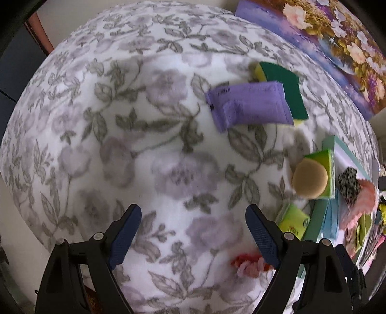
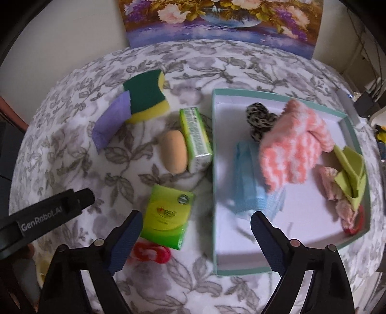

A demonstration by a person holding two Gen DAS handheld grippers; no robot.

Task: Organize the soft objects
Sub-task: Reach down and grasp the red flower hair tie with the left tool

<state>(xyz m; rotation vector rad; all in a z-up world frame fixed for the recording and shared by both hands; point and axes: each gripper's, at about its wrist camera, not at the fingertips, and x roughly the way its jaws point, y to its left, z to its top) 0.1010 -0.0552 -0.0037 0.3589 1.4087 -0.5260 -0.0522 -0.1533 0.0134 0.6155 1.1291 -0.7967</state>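
Note:
A teal-rimmed white box (image 2: 213, 169) on the floral cloth holds a pink-white fuzzy cloth (image 2: 289, 147), a blue face mask (image 2: 251, 183), a leopard scrunchie (image 2: 259, 118), a lime cloth (image 2: 352, 169) and pink scrunchies (image 2: 337, 193). Left of it lie a green-yellow sponge (image 2: 147, 96), a purple packet (image 2: 112, 119), a tan round sponge (image 2: 174, 151), two green tissue packs (image 2: 195, 139) (image 2: 167, 215) and a red-pink scrunchie (image 2: 152, 252). My right gripper (image 2: 195, 231) is open above the box's near left edge. My left gripper (image 1: 193, 227) is open over bare cloth; the purple packet (image 1: 248, 105) lies ahead.
A flower painting (image 2: 222, 21) leans against the wall at the table's far edge. The left gripper's body (image 2: 45, 215) shows at the lower left of the right wrist view. Clutter lies off the table's right side.

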